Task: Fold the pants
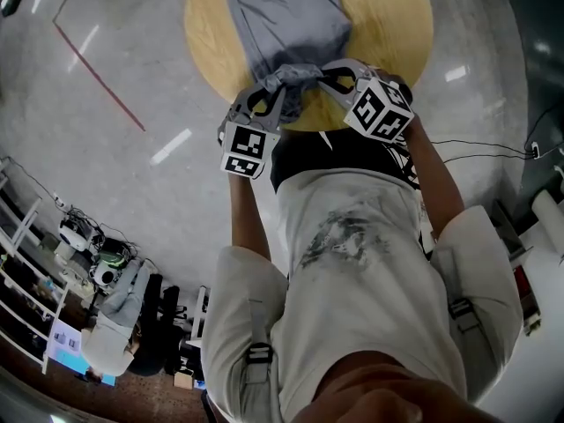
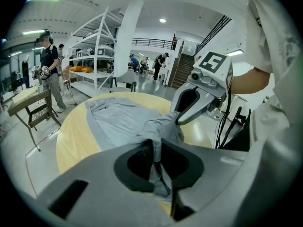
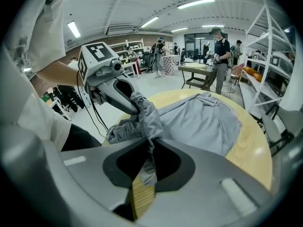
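A round wooden table (image 1: 397, 25) carried the grey pants (image 1: 286, 16), which lay flat across it except for the near end, bunched up at the table's near edge. There the left gripper (image 1: 273, 91) and right gripper (image 1: 330, 79) sat side by side, each with its jaws clamped on that bunched fabric.

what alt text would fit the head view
Seen from above, a person holds a left gripper and a right gripper, each with its jaws shut on the bunched near end of grey fabric pants. The pants lie across a round light wooden table.
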{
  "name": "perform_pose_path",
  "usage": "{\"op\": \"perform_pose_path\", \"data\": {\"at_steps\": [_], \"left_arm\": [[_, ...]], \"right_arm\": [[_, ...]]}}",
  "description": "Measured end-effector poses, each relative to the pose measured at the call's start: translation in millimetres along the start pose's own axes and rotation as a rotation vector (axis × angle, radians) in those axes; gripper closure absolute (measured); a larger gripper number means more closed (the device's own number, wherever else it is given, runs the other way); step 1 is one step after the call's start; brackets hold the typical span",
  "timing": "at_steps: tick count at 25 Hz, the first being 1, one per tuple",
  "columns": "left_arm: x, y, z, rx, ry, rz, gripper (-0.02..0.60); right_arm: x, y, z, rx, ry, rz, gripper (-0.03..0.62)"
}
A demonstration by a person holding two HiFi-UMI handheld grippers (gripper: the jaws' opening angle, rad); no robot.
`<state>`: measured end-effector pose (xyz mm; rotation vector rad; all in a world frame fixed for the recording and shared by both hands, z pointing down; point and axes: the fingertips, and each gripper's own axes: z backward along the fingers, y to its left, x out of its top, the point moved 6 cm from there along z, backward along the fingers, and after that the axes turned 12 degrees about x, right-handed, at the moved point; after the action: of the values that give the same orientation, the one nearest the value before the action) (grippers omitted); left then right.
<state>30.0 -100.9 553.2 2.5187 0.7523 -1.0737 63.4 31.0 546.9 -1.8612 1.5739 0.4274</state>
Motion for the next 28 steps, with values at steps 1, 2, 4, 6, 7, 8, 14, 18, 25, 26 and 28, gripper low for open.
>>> {"op": "perform_pose_path", "data": {"at_steps": [1,2,4,6,7,8,14,18,25,26,28], "left_arm": [[0,1,-2,0.001,-0.001,-0.002,0.548],[-2,0,-3,0.003,0.001,-0.004,0.546],[-8,-1,-6,0.005,0.014,-0.009,0.535],[-17,-4,-7,-0.002,0.036,-0.013,0.504],[-21,-6,-6,-0.01,0.048,-0.013,0.472],[-25,-8,-5,-0.019,0.057,-0.014,0.434],[-58,-41,-4,-0.049,0.11,-0.034,0.285],[-79,-57,-14,-0.037,0.146,-0.048,0.264],[-85,-56,-21,0.107,0.145,-0.098,0.501],[-82,-53,-19,0.117,0.133,-0.094,0.525],[-74,-47,-15,0.118,0.106,-0.079,0.529]], "right_arm": [[0,-3,-1,0.002,0.004,0.002,0.546],[-1,-5,-1,0.004,0.009,0.004,0.546],[-3,-8,-5,0.01,0.021,0.005,0.546],[-4,-9,-10,0.013,0.03,0.003,0.546],[-5,-9,-12,0.013,0.033,0.002,0.546],[-6,-9,-13,0.013,0.035,0.0,0.546],[-19,-9,-20,0.004,0.041,-0.013,0.546],[-21,-6,-24,-0.003,0.044,-0.009,0.546],[-18,3,-23,-0.007,0.058,0.021,0.546],[-17,3,-22,-0.006,0.062,0.028,0.546],[-16,2,-22,-0.004,0.068,0.045,0.546]]}}
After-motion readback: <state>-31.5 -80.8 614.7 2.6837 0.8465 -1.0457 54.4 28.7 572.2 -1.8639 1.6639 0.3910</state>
